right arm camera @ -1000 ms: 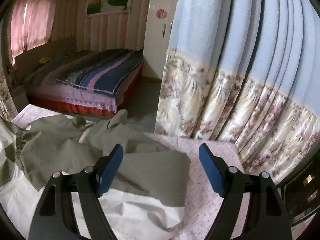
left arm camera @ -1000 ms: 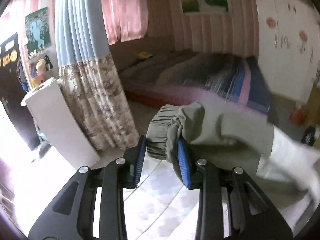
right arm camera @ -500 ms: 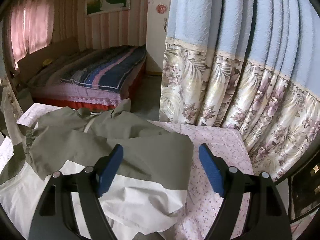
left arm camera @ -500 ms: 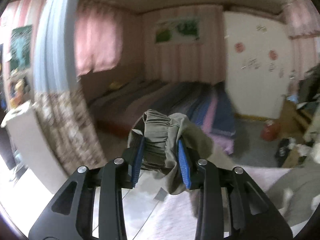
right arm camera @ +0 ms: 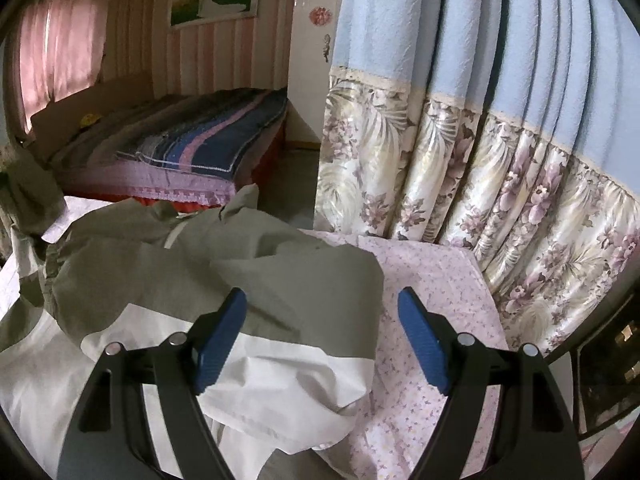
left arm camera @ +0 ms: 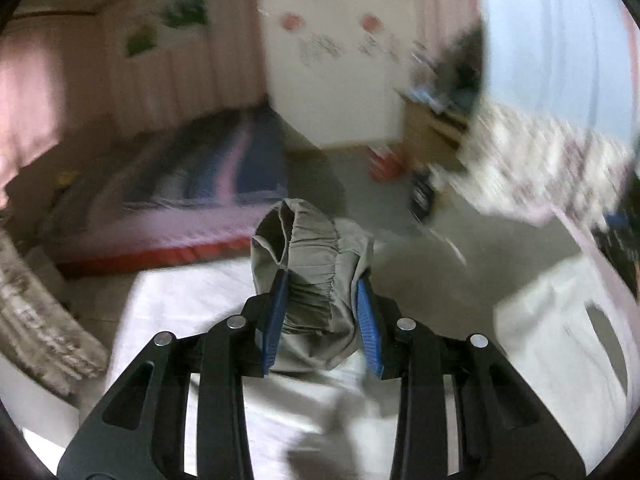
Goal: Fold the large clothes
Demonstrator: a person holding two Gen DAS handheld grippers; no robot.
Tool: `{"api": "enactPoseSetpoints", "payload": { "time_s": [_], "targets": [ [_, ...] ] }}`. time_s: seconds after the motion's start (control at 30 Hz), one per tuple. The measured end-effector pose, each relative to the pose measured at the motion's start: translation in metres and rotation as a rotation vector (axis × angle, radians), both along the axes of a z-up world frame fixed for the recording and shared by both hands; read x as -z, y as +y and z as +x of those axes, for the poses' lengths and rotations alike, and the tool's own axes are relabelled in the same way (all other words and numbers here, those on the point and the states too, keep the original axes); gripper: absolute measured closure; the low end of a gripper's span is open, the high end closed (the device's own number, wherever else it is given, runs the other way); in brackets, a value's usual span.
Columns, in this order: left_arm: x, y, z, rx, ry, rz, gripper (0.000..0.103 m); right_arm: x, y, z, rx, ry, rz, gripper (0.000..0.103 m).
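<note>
Two grippers up, one loaded.
My left gripper [left arm camera: 320, 312] fingers grasp the jacket's elastic cuff [left arm camera: 312, 264]; right gripper [right arm camera: 320, 340] fingers released above the jacket [right arm camera: 248, 280] on the table [right arm camera: 432, 280].

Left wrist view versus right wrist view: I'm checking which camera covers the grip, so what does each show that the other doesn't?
Only the left wrist view shows the left gripper shut on the gathered olive cuff. Only the right wrist view shows the right gripper open above the olive-and-white garment spread on the floral sheet, sharply. Both show the bed.
</note>
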State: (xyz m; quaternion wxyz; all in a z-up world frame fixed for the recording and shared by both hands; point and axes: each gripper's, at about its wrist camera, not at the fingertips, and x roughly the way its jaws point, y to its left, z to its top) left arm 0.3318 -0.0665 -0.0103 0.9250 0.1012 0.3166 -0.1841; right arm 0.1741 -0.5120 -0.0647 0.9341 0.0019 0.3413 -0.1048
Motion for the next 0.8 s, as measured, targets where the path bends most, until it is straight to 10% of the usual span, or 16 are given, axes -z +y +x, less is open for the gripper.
{"api": "enactPoseSetpoints", "payload": {
  "time_s": [0.27,0.37,0.57,0.8],
  "targets": [
    [0.077,-0.089,-0.014,0.137,0.045,0.188,0.064,0.015,-0.001,0.004,0.003,0.032,0.008,0.024],
    [0.094,-0.096,-0.015,0.145,0.07,0.224,0.037,0.023,-0.003,0.007,0.01,0.051,0.021,0.024],
    [0.075,-0.079,-0.048,0.133,-0.031,0.289,0.003,0.027,-0.001,0.004,0.012,0.056,0.033,0.024],
    [0.043,-0.026,-0.066,0.045,-0.037,0.192,0.003,0.03,0.015,0.002,-0.004,0.063,0.05,0.024]
  ]
}}
